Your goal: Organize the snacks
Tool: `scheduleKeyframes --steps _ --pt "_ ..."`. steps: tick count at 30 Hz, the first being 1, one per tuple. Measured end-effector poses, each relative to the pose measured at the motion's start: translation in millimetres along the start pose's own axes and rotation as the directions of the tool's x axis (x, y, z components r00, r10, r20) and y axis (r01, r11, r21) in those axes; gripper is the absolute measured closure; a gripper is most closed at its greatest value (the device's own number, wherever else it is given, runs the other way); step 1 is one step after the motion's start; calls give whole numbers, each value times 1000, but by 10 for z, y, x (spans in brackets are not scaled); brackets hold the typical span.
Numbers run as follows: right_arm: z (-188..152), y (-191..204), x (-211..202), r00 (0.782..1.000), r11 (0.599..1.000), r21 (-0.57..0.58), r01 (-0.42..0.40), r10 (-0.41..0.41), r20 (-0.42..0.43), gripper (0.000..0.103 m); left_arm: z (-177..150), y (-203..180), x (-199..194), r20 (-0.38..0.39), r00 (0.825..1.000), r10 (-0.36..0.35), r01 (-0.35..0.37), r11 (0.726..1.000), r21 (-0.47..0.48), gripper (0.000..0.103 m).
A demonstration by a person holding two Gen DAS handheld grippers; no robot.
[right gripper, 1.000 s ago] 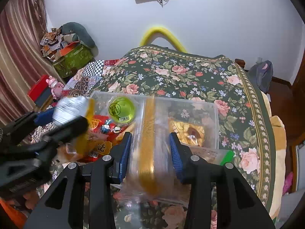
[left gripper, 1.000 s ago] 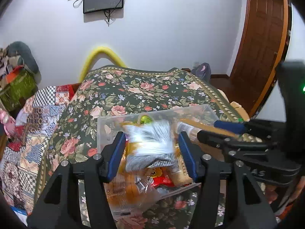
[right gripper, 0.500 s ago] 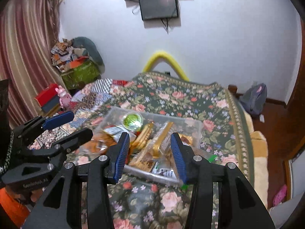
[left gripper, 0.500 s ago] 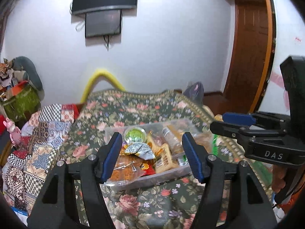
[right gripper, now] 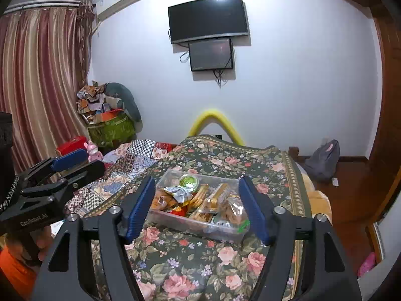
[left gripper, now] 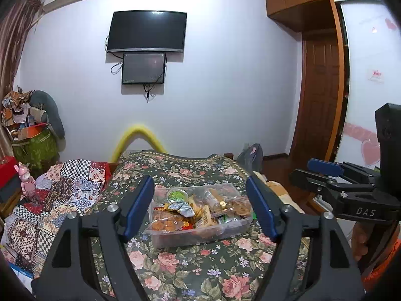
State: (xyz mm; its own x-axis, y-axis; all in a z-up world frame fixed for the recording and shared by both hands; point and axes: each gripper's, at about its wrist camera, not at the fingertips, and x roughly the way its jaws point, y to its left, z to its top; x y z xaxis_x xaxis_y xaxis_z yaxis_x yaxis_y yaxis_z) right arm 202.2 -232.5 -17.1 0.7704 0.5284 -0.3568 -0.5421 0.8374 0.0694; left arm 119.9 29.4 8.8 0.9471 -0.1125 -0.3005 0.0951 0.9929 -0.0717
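Left gripper (left gripper: pixel 200 205): jaws opening, blue pads apart, nothing between them. Right gripper (right gripper: pixel 198 207): jaws likewise opening, empty. Both are held clear of the clear plastic bin (left gripper: pixel 200 233), which sits on the floral bedspread (left gripper: pixel 190 271) ahead. The bin holds the snack packets (left gripper: pixel 165 222) and a green-lidded cup (left gripper: pixel 177 195); packet print is unreadable. White lettering "DAS" is visible on the right gripper body in the left view; the left body reads roughly "GenRobot.AI" in the right view.
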Motion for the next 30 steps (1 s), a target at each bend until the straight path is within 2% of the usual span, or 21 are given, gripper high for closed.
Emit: scheduleKeyframes --steps 2,5,6,13,16,30 --pt "-17 15 -37 1000 1000 -5 7 -7 10 34 -31 -20 -82 14 1000 5 -5 1000 5 18" --pt "-53 28 -94 999 1000 -3 24 -24 32 22 -63 -69 -169 44 998 36 -38 999 24 8" --pt "-62 34 -105 999 1000 0 29 -29 39 18 -74 -78 -194 53 998 40 -41 999 22 7" --pt "-129 76 -149 998 999 0 43 -43 56 4 -109 -111 -256 62 997 35 -36 999 14 5" --pt "-156 82 -163 997 999 0 44 -44 60 2 -122 -126 -265 64 997 34 -35 999 12 5" --pt "-191 110 -199 997 998 -7 55 -54 63 1 -138 -117 -286 67 997 37 -37 999 9 4"
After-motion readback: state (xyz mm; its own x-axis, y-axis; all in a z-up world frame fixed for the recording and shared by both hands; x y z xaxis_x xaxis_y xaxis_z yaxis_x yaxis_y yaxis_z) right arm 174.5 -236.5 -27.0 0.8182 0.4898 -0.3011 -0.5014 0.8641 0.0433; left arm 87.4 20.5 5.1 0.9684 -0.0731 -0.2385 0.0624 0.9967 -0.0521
